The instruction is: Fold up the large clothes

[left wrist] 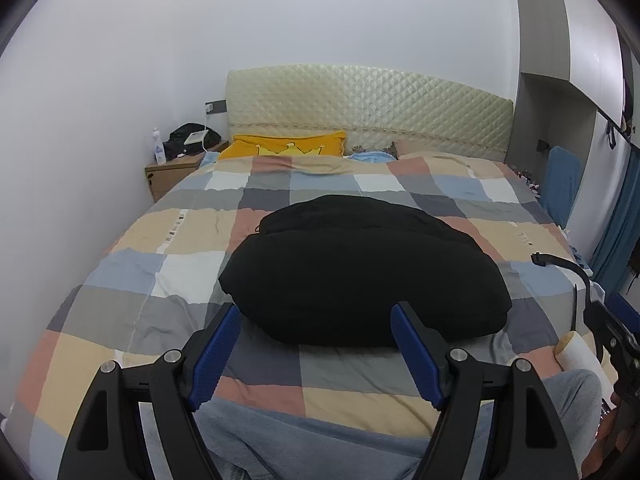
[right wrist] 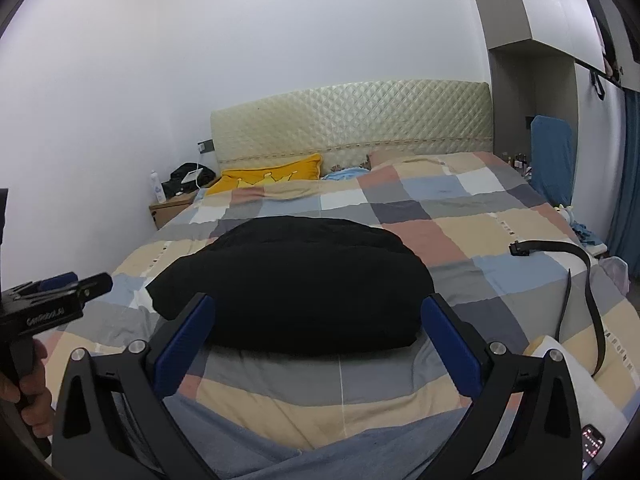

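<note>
A black garment (left wrist: 360,276) (right wrist: 292,292) lies folded into a thick bundle in the middle of the checked duvet (left wrist: 160,240) (right wrist: 460,240). My left gripper (left wrist: 316,312) hovers at the bundle's near edge, blue pads wide apart and touching nothing. My right gripper (right wrist: 318,300) stands open too, its fingertips on either side of the bundle's near edge with no cloth pinched. In the right wrist view the left gripper (right wrist: 80,284) shows at the far left, held by a hand above the duvet and clear of the garment.
A black belt (right wrist: 580,264) (left wrist: 560,260) lies on the duvet at the right. A yellow pillow (left wrist: 288,146) leans on the quilted headboard (left wrist: 360,108). At the back left stands a wooden nightstand (left wrist: 168,174). Grey-blue trouser legs (left wrist: 320,440) fill the near edge; a phone (right wrist: 592,444) lies at the lower right.
</note>
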{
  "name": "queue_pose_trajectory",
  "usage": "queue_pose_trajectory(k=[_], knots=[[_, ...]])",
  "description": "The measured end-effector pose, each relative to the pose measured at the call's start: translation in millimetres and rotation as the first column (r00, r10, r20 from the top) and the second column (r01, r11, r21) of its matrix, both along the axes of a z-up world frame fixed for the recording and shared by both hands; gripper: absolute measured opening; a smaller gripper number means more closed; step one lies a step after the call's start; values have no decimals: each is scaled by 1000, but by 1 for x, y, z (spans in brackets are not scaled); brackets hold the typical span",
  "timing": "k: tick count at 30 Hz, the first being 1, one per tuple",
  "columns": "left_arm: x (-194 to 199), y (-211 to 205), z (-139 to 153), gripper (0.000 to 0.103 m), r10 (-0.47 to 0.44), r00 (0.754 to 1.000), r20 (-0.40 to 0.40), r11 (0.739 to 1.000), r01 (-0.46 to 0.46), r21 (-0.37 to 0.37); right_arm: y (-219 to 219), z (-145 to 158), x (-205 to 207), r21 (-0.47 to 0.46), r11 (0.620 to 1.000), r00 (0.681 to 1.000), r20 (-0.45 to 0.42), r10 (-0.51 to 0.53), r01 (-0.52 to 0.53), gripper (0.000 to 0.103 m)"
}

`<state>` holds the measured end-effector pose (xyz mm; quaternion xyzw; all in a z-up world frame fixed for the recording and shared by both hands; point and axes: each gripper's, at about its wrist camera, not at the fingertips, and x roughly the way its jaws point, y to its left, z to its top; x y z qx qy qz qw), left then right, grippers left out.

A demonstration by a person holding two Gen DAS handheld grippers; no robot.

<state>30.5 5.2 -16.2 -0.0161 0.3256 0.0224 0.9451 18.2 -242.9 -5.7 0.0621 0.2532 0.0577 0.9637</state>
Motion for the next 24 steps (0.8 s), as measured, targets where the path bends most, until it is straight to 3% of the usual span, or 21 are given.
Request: queue_pose_trajectory(k=[9, 20, 24], knots=[[2, 0, 2, 77, 2, 1000, -6, 1000, -2, -14, 7, -2, 5, -9, 1000, 1000, -15, 15, -15, 103], [-3, -9, 10, 77, -12, 1000, 3, 1000, 12, 25, 8, 0, 6, -9, 1000, 1000, -27, 6, -6, 103], [-7, -9, 15, 85, 10, 1000, 26, 999, -10, 33, 9, 0, 6, -10, 1000, 1000, -27, 4, -4, 103]])
